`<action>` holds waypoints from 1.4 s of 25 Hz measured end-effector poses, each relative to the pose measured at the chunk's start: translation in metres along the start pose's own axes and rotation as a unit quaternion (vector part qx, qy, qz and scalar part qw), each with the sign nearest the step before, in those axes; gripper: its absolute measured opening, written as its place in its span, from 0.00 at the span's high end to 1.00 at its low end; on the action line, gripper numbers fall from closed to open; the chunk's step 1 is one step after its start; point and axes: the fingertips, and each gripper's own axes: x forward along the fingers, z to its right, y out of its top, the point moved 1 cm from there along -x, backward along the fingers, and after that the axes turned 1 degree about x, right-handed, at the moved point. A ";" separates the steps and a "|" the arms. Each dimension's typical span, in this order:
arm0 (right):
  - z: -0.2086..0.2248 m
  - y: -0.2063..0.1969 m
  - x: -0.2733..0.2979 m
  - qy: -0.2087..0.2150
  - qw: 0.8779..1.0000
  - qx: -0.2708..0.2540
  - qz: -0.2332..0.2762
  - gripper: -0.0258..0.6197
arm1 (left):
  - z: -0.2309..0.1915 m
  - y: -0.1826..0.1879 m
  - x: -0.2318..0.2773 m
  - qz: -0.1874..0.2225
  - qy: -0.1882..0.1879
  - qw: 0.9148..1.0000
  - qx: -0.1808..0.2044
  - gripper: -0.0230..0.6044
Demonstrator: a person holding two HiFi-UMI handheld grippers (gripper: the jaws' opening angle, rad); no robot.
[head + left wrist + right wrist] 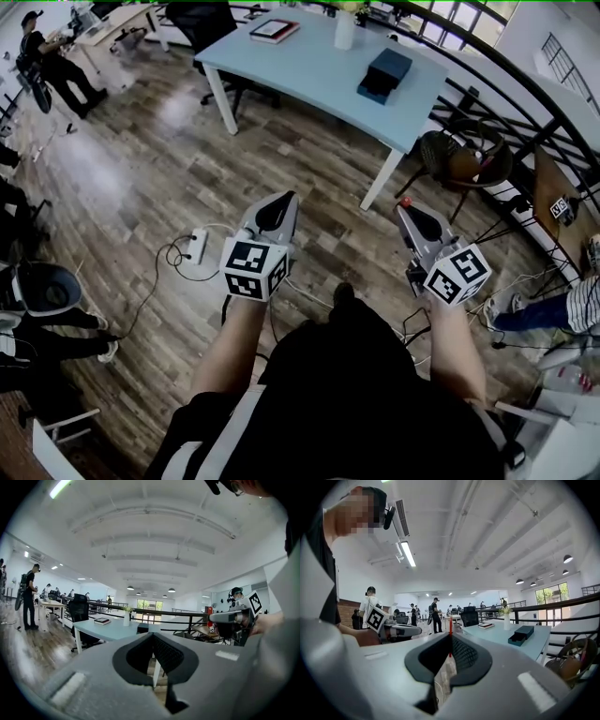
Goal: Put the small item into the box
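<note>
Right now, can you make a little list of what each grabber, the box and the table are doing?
left gripper: jaws together, empty
right gripper: jaws shut on thin red item
box: dark blue, on light blue table, across the floor from both grippers
also on table: white vase, book
task: item not in box yet

worn wood-plank floor (141, 169) with a soft sheen; smooth, matt pale-blue counter (309, 84) on white painted legs; matt dark-blue box (384, 73). left tool (287, 197) and right tool (404, 205): matt grey plastic, ribbed black pads; the right pinches a smooth small red item (450, 637). the person's shirt (356, 394): black cloth.
</note>
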 end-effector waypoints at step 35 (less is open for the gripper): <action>0.203 -0.005 0.101 0.027 0.995 0.098 0.021 0.94 | -0.029 0.027 0.208 -0.060 -0.005 0.998 -0.009 0.95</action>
